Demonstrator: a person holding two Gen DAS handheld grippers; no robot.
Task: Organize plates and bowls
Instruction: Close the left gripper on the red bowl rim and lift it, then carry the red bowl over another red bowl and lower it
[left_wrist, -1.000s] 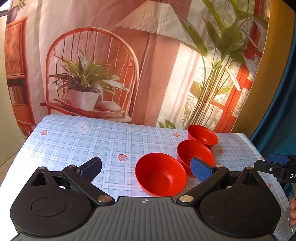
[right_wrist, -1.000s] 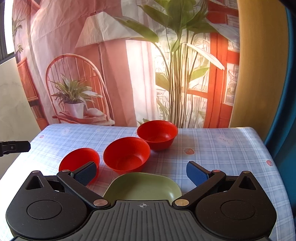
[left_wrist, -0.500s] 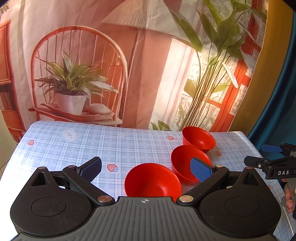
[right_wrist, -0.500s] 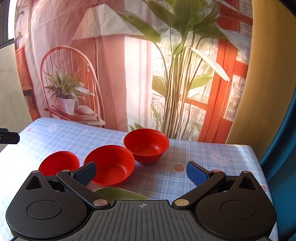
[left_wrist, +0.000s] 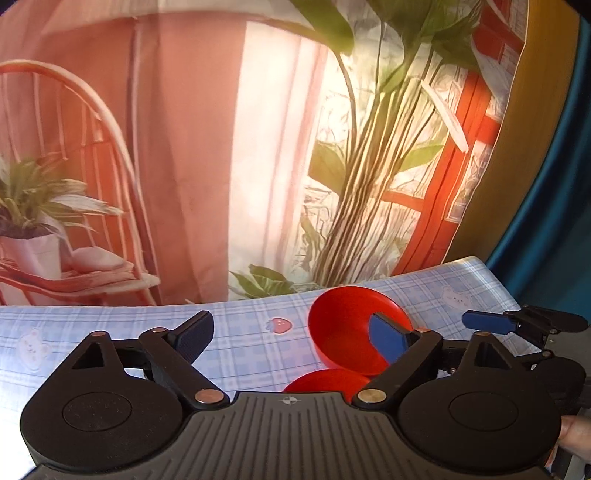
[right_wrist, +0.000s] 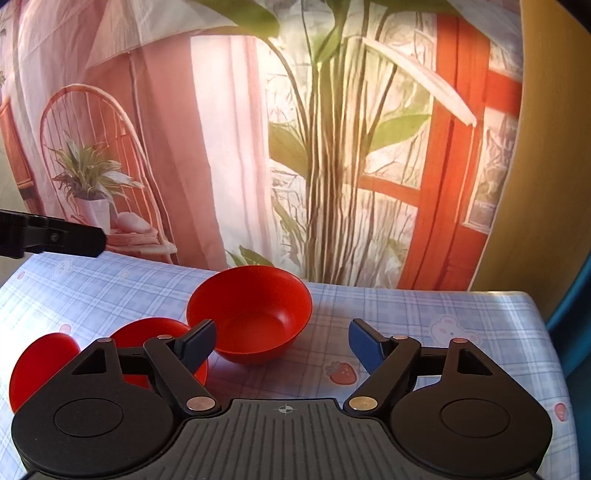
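In the left wrist view the left claw (left_wrist: 290, 334) has its own black body covering the near table, so the nearest red bowl (left_wrist: 325, 380) shows only as a sliver of rim just above the housing, between the fingers. The claw's jaws have just been closing yet stand spread, pinching nothing; the right blue pad (left_wrist: 386, 338) lies in front of the farthest red bowl (left_wrist: 347, 328), and whether it touches the bowl cannot be told. That bowl is plain, glossy and tilted toward the camera. In the right wrist view the right claw (right_wrist: 282, 341) has also been closing its jaws; they stand apart with bare checked tablecloth (right_wrist: 424, 314) between them. Behind its left finger the middle red bowl (right_wrist: 147, 332) is half hidden, and left of that the nearest bowl is cut off by the housing. The farthest bowl sits upright just ahead and left of the gap, deep and smooth inside. Far left, one dark finger of the left claw pokes in. Beyond the table hangs a blurred printed backdrop (right_wrist: 229, 147).
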